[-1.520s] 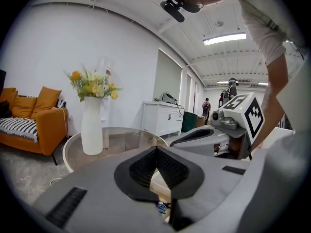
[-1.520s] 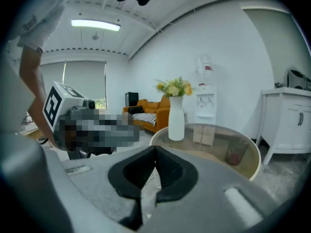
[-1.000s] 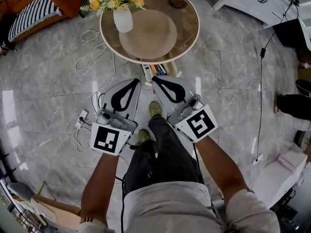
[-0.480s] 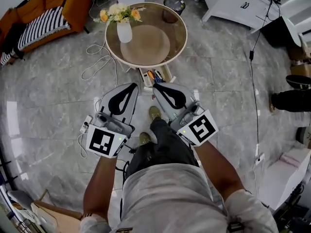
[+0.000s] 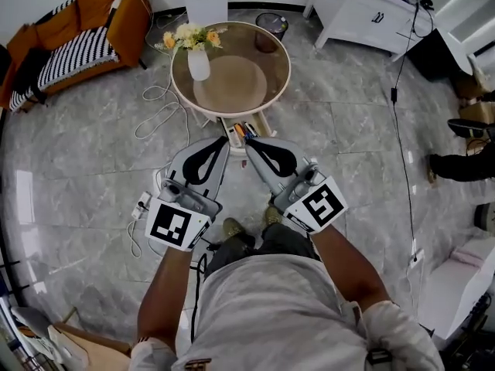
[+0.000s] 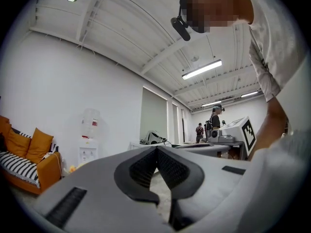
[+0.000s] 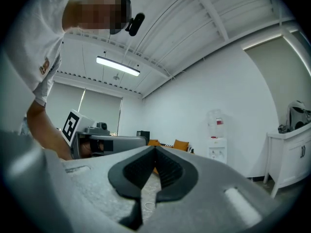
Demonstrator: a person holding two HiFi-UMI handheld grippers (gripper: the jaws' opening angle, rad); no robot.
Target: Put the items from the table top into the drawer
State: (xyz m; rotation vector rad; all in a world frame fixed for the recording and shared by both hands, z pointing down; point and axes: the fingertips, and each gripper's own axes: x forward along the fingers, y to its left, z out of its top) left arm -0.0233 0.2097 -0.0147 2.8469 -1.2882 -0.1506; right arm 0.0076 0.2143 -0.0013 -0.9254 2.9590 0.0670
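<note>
Glass-topped and round, the table (image 5: 275, 52) bears only a brown mat (image 5: 236, 83) and a vase of flowers (image 5: 199, 62), and the drawer (image 5: 261, 124) under its near edge stands open. We hold the left tool (image 5: 222, 142) and right tool (image 5: 250, 142) level and back from it, each with jaws together on nothing, because, we judge, the small coloured items (image 5: 245, 130) already lie inside that drawer.

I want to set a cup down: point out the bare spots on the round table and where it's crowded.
The tan mat in the middle of the table is bare, as is the glass strip between it and the right rim. The back left is taken by the vase of flowers. The open drawer under the near edge holds items.
</note>
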